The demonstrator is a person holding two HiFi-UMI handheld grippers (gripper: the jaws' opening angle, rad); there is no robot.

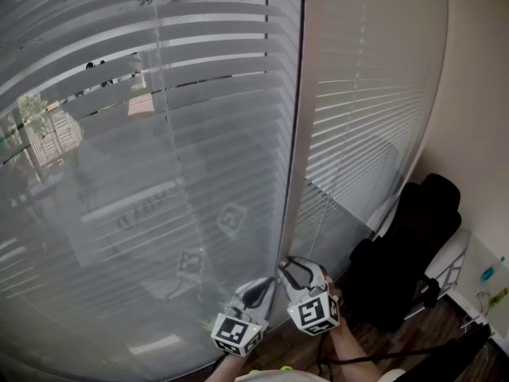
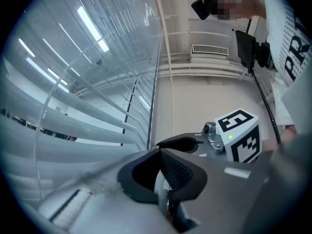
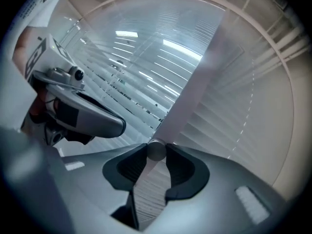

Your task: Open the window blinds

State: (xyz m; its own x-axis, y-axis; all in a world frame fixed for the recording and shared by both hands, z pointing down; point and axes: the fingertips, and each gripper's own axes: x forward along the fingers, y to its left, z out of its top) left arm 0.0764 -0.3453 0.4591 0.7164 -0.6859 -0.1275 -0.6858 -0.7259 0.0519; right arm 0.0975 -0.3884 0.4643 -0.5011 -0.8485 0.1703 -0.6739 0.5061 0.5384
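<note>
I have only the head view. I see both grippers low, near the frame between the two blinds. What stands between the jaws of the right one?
Observer: A round grey knob; both pads of the right gripper touch it.
Operator: What continues above the knob?
Observer: A pale strip rises from it. Wand or frame, I cannot tell.
Operator: And the left jaws?
Observer: The left gripper is shut; its jaw tips meet.
</note>
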